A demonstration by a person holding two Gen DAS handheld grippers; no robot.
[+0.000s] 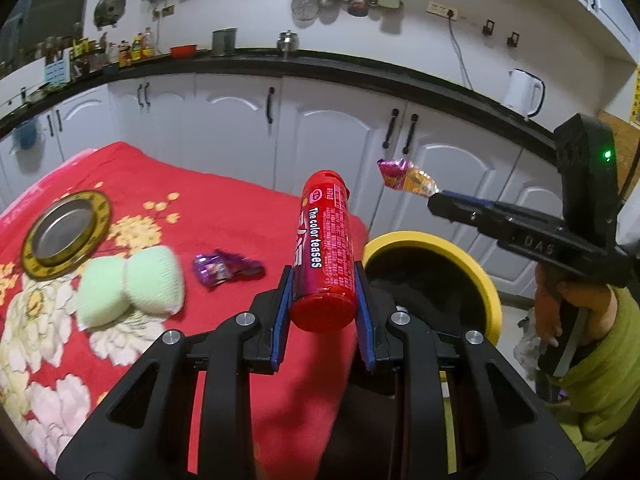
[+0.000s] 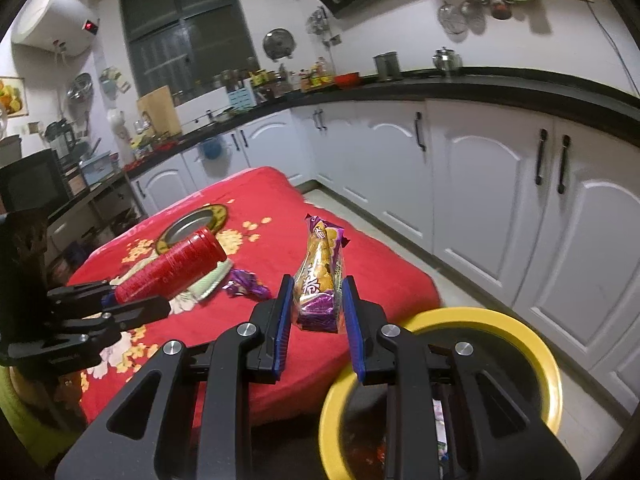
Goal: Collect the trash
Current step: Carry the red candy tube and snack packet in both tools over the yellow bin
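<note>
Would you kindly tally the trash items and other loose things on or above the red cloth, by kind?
Red tube, held by left gripper: 1
Snack packets: 2, one in right gripper, one on cloth
Green pads: 2
Metal dish: 1
Total: 6

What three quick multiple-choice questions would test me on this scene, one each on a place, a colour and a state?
1. Where does the crumpled purple wrapper lie?
A on the red flowered tablecloth
B in the bin
C on the black counter

2. What colour is the rim of the round trash bin?
A green
B yellow
C white

3. What is the left gripper doing?
A hanging open
B clamping the red cylindrical tube
C clamping a spoon

Answers: 1 A, it rests on the cloth beside the pale green knitted pieces. 2 B, the ring is plainly yellow. 3 B, blue pads flank the tube.
</note>
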